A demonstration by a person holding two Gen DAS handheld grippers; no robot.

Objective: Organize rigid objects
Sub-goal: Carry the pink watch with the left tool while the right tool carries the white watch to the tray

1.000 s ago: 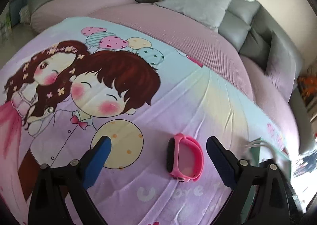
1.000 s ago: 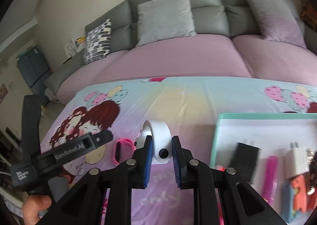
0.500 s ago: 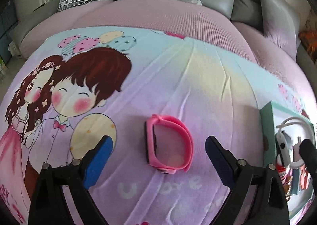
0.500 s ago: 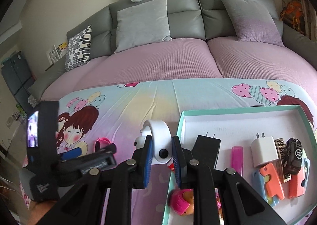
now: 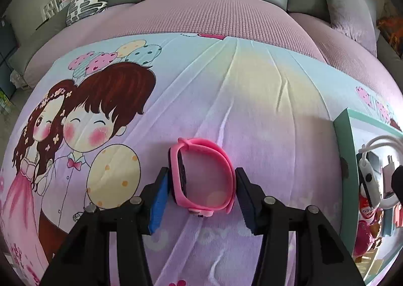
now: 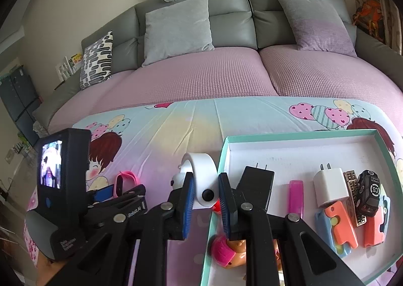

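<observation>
Left gripper (image 5: 200, 196) dropped over pink watch (image 5: 201, 175), fingers closing – right gripper (image 6: 206, 204) clamps white watch (image 6: 201, 180); cartoon sheet (image 5: 252, 109), grey sofa (image 6: 226, 26).

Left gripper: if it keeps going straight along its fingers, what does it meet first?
Likely the cartoon bedsheet just past the pink watch, which already sits between the closing fingers of the left gripper. Depth is hard to judge here.

"GenRobot.AI" on left claw (image 6: 126, 194)
</observation>
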